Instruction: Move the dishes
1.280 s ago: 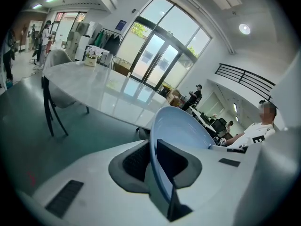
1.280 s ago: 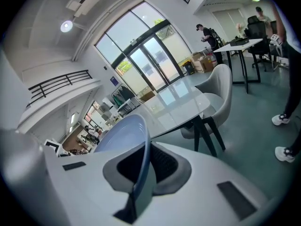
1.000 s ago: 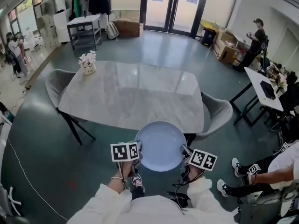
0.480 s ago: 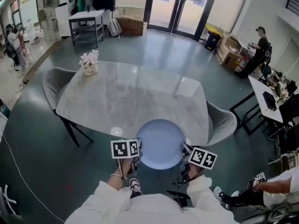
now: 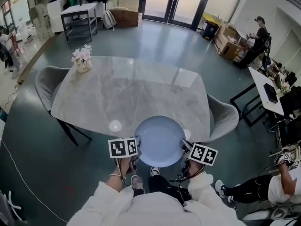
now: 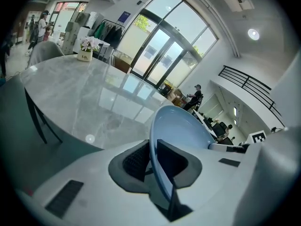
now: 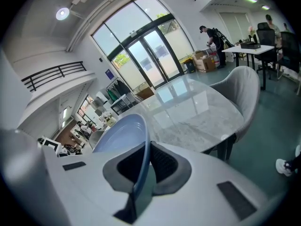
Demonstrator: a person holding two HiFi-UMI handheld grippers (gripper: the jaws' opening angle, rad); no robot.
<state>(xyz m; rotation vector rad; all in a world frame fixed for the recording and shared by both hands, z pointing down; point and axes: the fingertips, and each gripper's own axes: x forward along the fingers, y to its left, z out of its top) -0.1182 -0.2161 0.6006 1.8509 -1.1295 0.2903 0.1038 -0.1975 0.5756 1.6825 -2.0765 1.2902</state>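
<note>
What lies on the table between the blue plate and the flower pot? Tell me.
Only bare marble tabletop; the head view shows nothing else from the plate to the flower pot.

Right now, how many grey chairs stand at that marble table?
2. One chair stands at the table's left side, the other at its right side. Another could be hidden under the table or behind the plate held in front.

marble table, grey chairs, glass doors.
</note>
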